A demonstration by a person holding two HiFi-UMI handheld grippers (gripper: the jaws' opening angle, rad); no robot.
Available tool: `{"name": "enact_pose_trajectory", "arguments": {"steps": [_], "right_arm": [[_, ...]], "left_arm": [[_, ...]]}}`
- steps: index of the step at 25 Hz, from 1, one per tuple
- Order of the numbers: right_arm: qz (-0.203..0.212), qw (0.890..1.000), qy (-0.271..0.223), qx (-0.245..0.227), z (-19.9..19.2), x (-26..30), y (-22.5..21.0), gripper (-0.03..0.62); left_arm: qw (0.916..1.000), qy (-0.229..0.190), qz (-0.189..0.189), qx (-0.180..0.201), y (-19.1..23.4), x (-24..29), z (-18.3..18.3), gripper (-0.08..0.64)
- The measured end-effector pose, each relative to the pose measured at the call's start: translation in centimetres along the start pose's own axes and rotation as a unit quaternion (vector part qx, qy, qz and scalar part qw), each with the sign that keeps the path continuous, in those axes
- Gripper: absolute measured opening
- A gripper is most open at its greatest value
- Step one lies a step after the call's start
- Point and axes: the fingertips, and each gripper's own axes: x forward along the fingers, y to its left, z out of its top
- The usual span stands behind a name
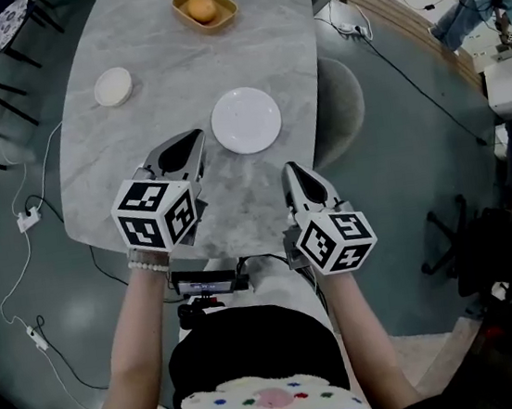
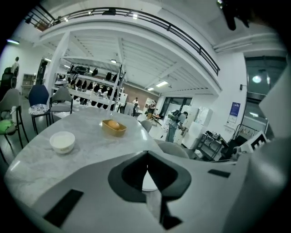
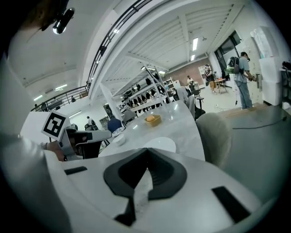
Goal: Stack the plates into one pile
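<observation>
Head view: stacking not begun; plate (image 1: 246, 120) and small dish (image 1: 113, 87) apart.
Jaws: left gripper (image 1: 195, 141), right gripper (image 1: 291, 168) clenched, empty.
Next: open, grasp small dish.

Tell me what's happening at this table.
A person at the grey table holds a gripper in each hand. The left gripper and right gripper are both shut and empty, over the near end. The large white plate lies just beyond them and the small white dish farther off to the left, so nothing is stacked yet. A yellow tray with an orange sits at the far end.
</observation>
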Motion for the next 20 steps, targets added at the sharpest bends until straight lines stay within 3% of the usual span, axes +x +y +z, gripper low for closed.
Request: {"name": "enact_pose_trajectory", "arguments": {"steps": [9, 20], "right_arm": [[0.020, 0.997, -0.040, -0.064, 3.9, -2.4, 2.6, 0.002], [0.042, 0.989, -0.089, -0.113, 7.8, -5.0, 5.4, 0.003]], "left_arm": [[0.9977, -0.059, 0.004, 0.034, -2.2, -3.3, 5.3, 0.012], [0.9953, -0.076, 0.000, 0.060, -4.2, -6.5, 6.7, 0.012]]}}
